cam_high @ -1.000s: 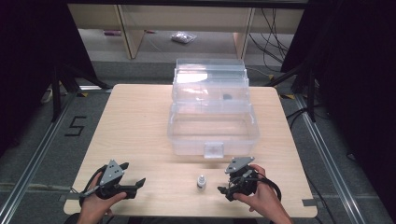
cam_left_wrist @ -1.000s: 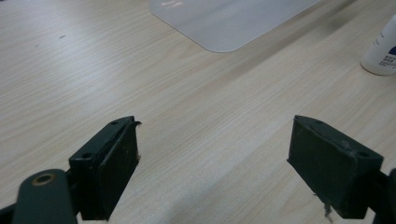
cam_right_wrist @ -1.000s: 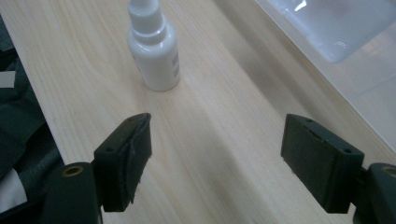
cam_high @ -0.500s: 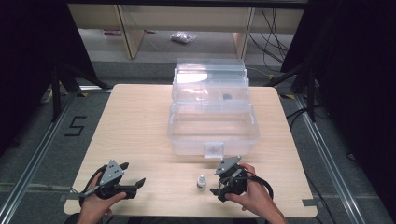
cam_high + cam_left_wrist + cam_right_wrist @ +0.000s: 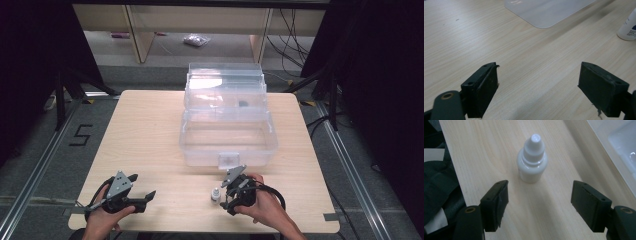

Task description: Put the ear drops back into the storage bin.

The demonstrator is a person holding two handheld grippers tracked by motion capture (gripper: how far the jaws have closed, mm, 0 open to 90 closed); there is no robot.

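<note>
A small white dropper bottle [image 5: 215,194] [image 5: 532,160] stands upright near the table's front edge. My right gripper [image 5: 226,198] [image 5: 540,192] points at it from the right. Its jaws are open and have just been closing; the bottle stands just ahead of the pads, with nothing between them. My left gripper [image 5: 142,186] [image 5: 537,72] rests at the front left, open and empty, aimed to the right. The bottle [image 5: 627,27] shows at the far right of the left gripper view.
A clear plastic box [image 5: 227,137] with its lid raised stands in the middle of the wooden table [image 5: 145,130]; its front corner [image 5: 546,12] and side [image 5: 621,142] show in the gripper views. A dark cloth [image 5: 439,185] lies left of the right gripper.
My right gripper has slid left along the table's front edge, closer to the bottle, and its jaws have narrowed. The left gripper has stayed put.
</note>
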